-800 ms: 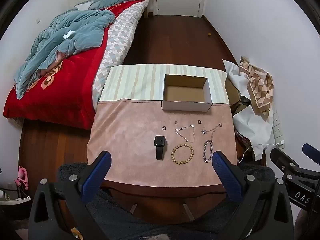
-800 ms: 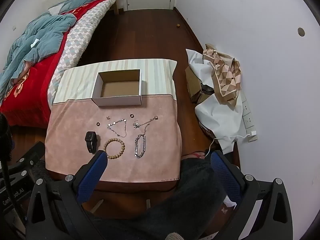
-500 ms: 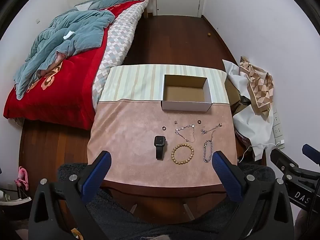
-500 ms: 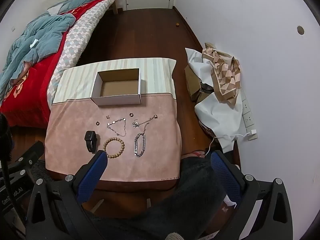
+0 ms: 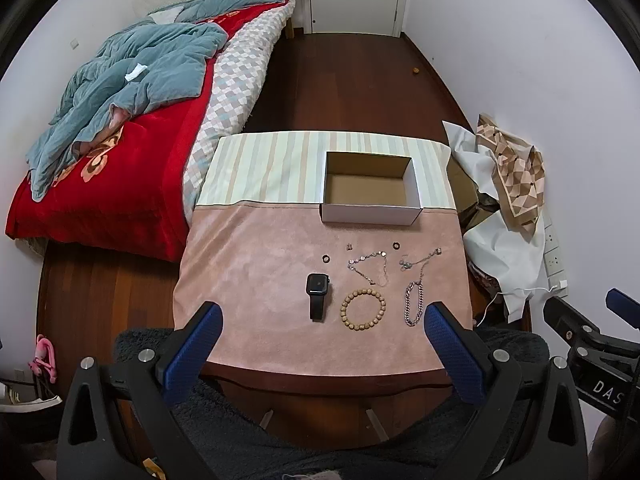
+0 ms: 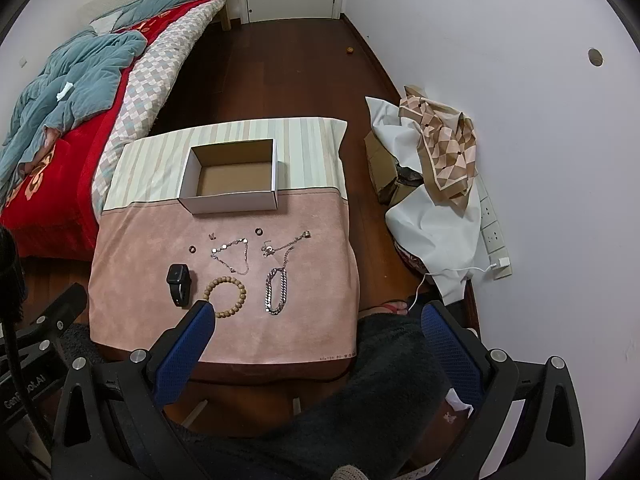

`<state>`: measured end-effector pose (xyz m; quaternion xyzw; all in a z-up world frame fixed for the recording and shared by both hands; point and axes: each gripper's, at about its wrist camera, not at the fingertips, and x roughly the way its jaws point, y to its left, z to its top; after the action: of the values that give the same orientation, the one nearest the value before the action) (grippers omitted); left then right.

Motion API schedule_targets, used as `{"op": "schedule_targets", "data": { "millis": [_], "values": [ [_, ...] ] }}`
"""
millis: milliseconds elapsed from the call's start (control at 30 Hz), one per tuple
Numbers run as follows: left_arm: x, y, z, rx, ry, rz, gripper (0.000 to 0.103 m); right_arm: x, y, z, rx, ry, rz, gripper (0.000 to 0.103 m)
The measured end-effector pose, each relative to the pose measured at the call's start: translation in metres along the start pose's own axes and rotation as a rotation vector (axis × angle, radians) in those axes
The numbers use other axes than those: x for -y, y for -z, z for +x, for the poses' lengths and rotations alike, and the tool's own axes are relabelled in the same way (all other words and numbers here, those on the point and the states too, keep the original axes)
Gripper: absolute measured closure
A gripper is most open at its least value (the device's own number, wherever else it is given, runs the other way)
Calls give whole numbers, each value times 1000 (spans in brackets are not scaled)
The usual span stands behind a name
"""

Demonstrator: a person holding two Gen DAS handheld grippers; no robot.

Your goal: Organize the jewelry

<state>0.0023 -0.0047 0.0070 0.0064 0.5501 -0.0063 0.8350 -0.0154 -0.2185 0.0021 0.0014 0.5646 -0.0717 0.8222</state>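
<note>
The jewelry lies loose on the pink half of the table (image 5: pixel 248 280), toward its right edge: black watch (image 5: pixel 317 295), bead bracelet (image 5: pixel 363 309), silver chain bracelet (image 5: pixel 414 304). Beyond them stands the open box (image 5: pixel 370 211). My left gripper (image 5: pixel 320 320) and right gripper (image 6: pixel 316 320) are both spread wide, holding nothing.

"DAS" is read in white on the black body of the right tongs (image 5: pixel 600 386) | small print on the pink cloth's (image 6: pixel 224 332) near edge cannot be read
</note>
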Motion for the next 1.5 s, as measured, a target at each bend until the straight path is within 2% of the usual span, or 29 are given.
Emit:
{"op": "schedule_targets", "data": {
  "millis": [1500],
  "values": [
    [3,1,-8,27,7,-6,0,-6,-8,-20,21,2,-6,0]
  ]
}}
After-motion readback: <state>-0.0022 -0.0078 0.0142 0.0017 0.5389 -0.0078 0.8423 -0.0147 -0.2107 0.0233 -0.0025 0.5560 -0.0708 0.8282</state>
